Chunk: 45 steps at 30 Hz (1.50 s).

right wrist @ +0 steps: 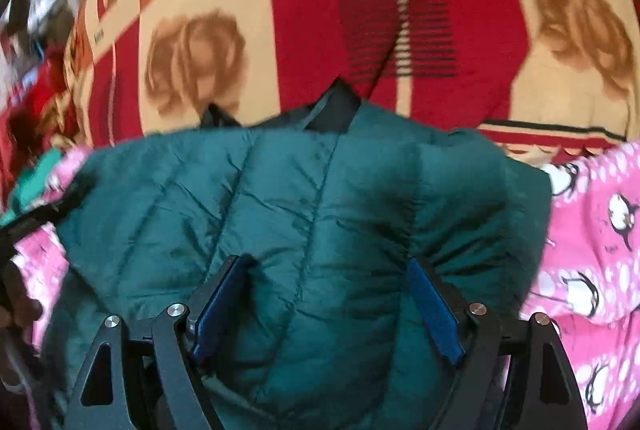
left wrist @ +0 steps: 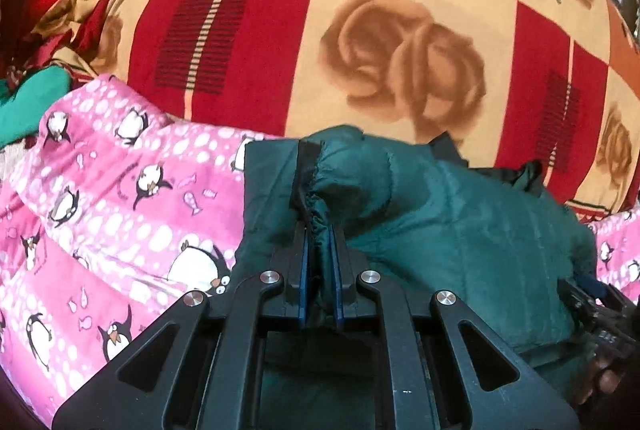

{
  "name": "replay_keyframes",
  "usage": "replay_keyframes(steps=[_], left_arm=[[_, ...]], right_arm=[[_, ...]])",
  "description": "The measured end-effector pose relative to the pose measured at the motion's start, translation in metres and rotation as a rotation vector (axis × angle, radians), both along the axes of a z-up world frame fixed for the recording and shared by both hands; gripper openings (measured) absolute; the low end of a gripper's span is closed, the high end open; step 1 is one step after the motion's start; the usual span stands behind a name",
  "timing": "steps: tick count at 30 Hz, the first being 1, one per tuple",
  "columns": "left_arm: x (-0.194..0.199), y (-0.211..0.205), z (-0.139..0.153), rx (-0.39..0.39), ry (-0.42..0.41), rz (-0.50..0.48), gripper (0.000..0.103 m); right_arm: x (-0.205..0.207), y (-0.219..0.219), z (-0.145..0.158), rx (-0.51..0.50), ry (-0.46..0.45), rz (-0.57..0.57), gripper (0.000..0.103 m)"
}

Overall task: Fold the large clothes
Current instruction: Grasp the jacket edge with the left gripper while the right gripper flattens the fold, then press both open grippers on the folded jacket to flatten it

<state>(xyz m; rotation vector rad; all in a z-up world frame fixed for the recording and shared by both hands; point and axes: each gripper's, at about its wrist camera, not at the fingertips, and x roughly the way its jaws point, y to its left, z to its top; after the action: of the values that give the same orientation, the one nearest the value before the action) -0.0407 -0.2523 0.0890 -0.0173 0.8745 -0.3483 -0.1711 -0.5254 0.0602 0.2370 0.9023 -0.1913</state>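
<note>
Pinched close together, the left gripper (left wrist: 319, 230) has a gathered, puckered edge of the dark green puffer jacket (left wrist: 440, 230) clamped between its blue pads, with a dark trim strip running up and away just ahead of the fingertips. By contrast the right gripper (right wrist: 328, 270) stands spread wide, its two blue-lined fingers (right wrist: 434, 310) pressing down on either side of a quilted bulge of the jacket without closing on it; whether the pads actually dent the padding or only rest on it is hard to tell, since that view is somewhat smeared. Beyond both sets of fingers the jacket lies bunched in a thick heap, its dark collar or lining poking out at the far edge. Under and to each side of it spreads a pink penguin-print blanket (left wrist: 120, 214), and further ahead lies a red, orange and cream bedcover (left wrist: 360, 30) printed with roses. Off to the far left of the left fingers sits a jumble of red and green clothes (left wrist: 44, 42). Judging by the grips, the fold is partway: one edge is seized while the other tool pins the bulk. The next move likely calls for the left to carry its edge across the pinned body, with the right holding the padding flat so the slippery shell does not spring back.
</note>
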Motion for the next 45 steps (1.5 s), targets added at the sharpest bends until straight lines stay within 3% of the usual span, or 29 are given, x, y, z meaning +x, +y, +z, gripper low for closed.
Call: replay_keyframes(steps=[7,9,11,13,17,24,34,38,42,45], left_arm=[[-0.004,-0.007,-0.003,0.03,-0.027,0.007,0.01],[-0.004,-0.007,-0.002,0.037,-0.026,0.011,0.021],[-0.007,-0.006,0.002,0.049,-0.035,0.01,0.049],[-0.012,-0.002,0.011,0.038,-0.062,0.018,0.063],[-0.027,0.0,0.033,0.013,-0.142,0.013,0.071],[-0.038,-0.021,0.041,0.075,-0.199,-0.028,0.072],[-0.028,-0.057,-0.008,0.227,-0.128,-0.072,0.072],[-0.022,-0.055,-0.019,0.195,-0.108,-0.067,0.074],[-0.019,-0.057,-0.025,0.193,-0.103,-0.067,0.076],[-0.019,-0.058,-0.027,0.194,-0.102,-0.068,0.077]], right_arm=[[0.005,-0.001,-0.004,-0.019,0.02,-0.005,0.084],[0.001,-0.002,0.001,-0.021,0.023,-0.017,0.084],[-0.006,-0.003,0.009,-0.012,0.006,-0.037,0.084],[-0.013,-0.003,0.018,0.013,-0.018,-0.048,0.084],[-0.023,-0.002,0.034,0.014,-0.045,-0.065,0.084],[-0.015,0.012,0.05,-0.011,-0.07,-0.056,0.084],[0.027,0.035,0.031,-0.075,-0.028,-0.012,0.084],[0.039,0.035,0.01,-0.086,0.01,-0.013,0.085],[0.044,0.031,-0.007,-0.094,0.035,-0.038,0.103],[0.048,0.023,-0.011,-0.05,0.057,-0.055,0.103]])
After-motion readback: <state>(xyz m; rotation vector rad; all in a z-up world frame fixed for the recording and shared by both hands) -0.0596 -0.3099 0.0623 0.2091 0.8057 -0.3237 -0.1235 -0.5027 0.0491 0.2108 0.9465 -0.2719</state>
